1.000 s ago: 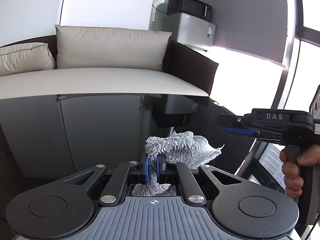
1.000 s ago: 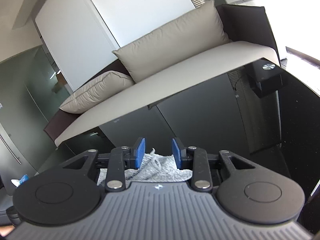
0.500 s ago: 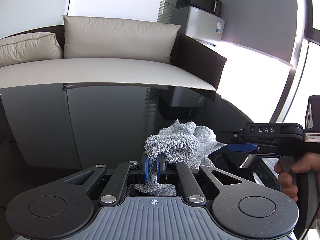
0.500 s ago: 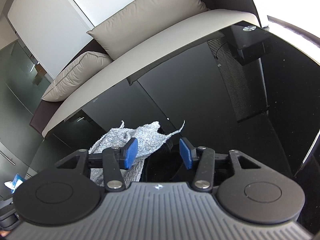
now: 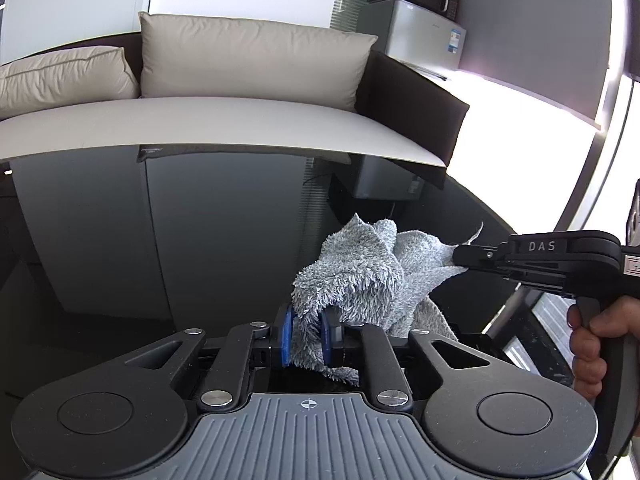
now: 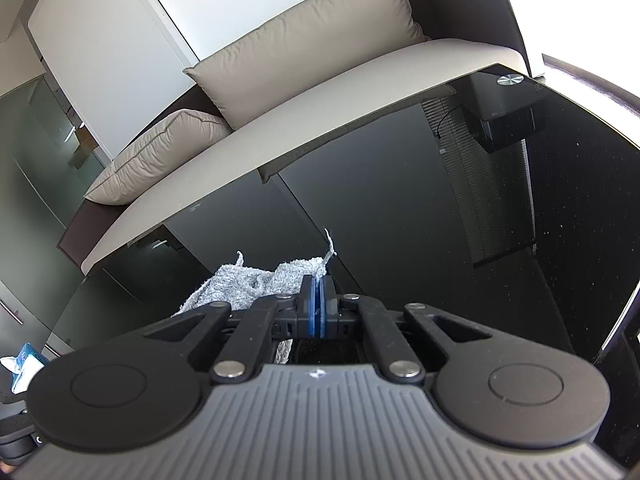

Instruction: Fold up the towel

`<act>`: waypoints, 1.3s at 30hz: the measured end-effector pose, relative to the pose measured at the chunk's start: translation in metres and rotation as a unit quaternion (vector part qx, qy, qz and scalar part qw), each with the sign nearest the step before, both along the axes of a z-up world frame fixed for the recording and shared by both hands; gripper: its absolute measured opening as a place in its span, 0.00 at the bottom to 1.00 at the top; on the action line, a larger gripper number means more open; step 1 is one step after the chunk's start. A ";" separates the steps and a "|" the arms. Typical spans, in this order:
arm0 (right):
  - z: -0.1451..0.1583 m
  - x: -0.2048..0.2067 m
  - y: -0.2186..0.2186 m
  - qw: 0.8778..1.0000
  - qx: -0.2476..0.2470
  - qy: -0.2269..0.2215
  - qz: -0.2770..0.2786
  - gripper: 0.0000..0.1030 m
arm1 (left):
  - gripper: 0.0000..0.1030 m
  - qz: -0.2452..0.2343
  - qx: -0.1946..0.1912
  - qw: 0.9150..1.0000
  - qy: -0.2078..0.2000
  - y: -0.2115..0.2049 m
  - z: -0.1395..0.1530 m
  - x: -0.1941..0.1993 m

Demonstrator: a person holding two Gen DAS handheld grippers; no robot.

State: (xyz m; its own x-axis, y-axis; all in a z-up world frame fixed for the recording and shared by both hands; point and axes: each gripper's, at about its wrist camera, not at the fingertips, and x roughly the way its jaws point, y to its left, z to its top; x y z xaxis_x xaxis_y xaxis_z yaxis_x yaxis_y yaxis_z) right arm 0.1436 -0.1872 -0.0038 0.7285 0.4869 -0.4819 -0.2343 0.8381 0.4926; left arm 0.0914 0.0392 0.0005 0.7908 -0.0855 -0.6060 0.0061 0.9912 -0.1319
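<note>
Half a second ago the right claw (image 6: pixel 319 304) gaped beside the gray towel (image 5: pixel 372 272); now it is clenched on a corner of it. Opposite, the left claw (image 5: pixel 306 338) grips another bunched edge, so the crumpled towel hangs between both just above the glossy black tabletop (image 5: pixel 200 240).

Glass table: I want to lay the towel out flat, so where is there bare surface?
The black glass table is bare left of the towel, up to its far edge by the sofa. It is also bare to the right. Crowded only where left gripper and right gripper clamp the towel.
</note>
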 end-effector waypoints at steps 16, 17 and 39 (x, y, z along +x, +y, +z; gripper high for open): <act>0.008 -0.006 0.010 1.000 -0.019 -0.012 0.020 0.02 | 0.54 -0.017 -0.048 0.997 -0.064 -0.004 0.028 0.006; 0.008 -0.005 0.010 1.000 -0.019 -0.011 0.019 0.02 | 0.54 -0.024 -0.051 0.997 -0.060 -0.007 0.028 0.011; 0.003 -0.004 0.000 0.999 -0.035 -0.003 0.004 0.02 | 0.28 0.002 -0.012 1.000 -0.002 -0.010 -0.001 0.056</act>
State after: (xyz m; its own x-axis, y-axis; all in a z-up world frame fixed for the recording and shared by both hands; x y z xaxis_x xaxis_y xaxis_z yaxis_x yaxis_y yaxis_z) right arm 0.1397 -0.1873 -0.0012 0.7278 0.4584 -0.5101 -0.2439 0.8682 0.4322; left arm 0.1475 0.0290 -0.0004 0.7937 -0.0973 -0.6005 0.0029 0.9877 -0.1562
